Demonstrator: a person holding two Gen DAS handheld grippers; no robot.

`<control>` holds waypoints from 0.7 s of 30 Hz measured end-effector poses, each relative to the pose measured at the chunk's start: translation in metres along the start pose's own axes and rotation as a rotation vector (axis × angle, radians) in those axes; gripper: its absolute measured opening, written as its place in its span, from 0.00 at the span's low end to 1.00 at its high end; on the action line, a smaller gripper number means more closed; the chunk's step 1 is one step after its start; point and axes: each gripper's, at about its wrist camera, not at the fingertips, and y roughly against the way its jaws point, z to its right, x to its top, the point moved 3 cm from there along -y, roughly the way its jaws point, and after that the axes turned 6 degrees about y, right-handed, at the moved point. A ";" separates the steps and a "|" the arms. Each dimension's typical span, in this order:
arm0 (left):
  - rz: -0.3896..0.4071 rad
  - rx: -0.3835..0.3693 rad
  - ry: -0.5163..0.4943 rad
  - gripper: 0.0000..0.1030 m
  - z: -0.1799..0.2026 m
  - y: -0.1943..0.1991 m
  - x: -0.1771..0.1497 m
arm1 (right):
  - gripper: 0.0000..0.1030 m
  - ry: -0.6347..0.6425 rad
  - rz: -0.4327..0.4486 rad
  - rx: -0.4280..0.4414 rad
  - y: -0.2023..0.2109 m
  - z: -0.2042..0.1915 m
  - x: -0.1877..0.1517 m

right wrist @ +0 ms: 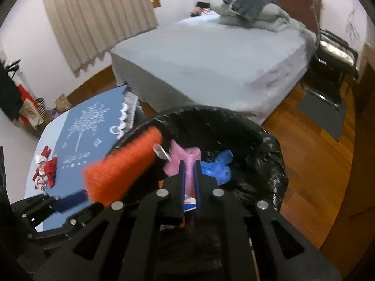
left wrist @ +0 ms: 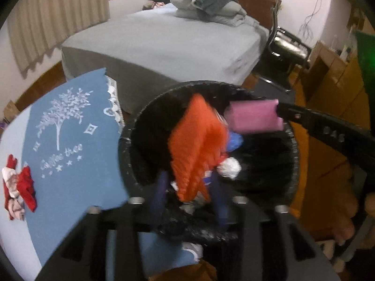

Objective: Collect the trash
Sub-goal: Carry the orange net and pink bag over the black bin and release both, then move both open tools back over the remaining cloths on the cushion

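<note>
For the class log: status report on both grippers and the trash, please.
Left gripper open, orange cloth dropping into bin. Right gripper shut on pink cloth over bin. Nothing blocking.

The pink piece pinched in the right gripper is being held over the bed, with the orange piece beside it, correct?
Not quite. The pink piece pinched in the right gripper is held over the black-lined trash bin, not the bed, which stands well behind. The right wrist view shows this. The orange piece is indeed beside it.
</note>
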 end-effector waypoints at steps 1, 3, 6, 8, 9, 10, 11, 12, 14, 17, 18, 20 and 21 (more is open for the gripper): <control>-0.003 0.000 0.000 0.47 -0.001 -0.002 -0.002 | 0.12 -0.005 -0.014 0.001 -0.003 0.004 -0.003; -0.020 0.006 0.017 0.47 -0.008 -0.005 -0.009 | 0.21 -0.003 -0.024 -0.011 -0.006 0.006 -0.011; -0.023 0.025 0.037 0.47 -0.022 -0.003 -0.018 | 0.21 -0.007 -0.040 -0.013 -0.008 0.005 -0.022; -0.018 0.051 0.057 0.48 -0.037 0.003 -0.026 | 0.21 -0.007 -0.049 -0.002 -0.009 -0.001 -0.028; -0.013 0.073 0.078 0.50 -0.052 0.008 -0.032 | 0.21 -0.003 -0.050 0.004 -0.008 -0.005 -0.029; -0.010 0.085 0.091 0.52 -0.061 0.012 -0.034 | 0.22 0.007 -0.052 0.016 -0.007 -0.013 -0.031; -0.005 0.101 0.106 0.52 -0.072 0.016 -0.038 | 0.22 0.014 -0.051 0.025 -0.007 -0.019 -0.030; 0.003 0.129 0.129 0.52 -0.091 0.024 -0.044 | 0.23 0.027 -0.046 0.035 -0.005 -0.029 -0.031; 0.013 0.157 0.165 0.52 -0.117 0.034 -0.050 | 0.28 0.056 -0.039 0.051 -0.003 -0.048 -0.031; 0.034 0.230 0.249 0.53 -0.174 0.055 -0.065 | 0.31 0.111 -0.037 0.088 -0.004 -0.085 -0.030; 0.040 0.252 0.276 0.53 -0.191 0.061 -0.069 | 0.32 0.126 -0.039 0.099 -0.005 -0.097 -0.030; 0.052 0.284 0.317 0.54 -0.217 0.072 -0.076 | 0.34 0.153 -0.044 0.131 -0.008 -0.126 -0.031; 0.060 0.305 0.341 0.54 -0.234 0.079 -0.081 | 0.34 0.172 -0.049 0.149 -0.010 -0.143 -0.032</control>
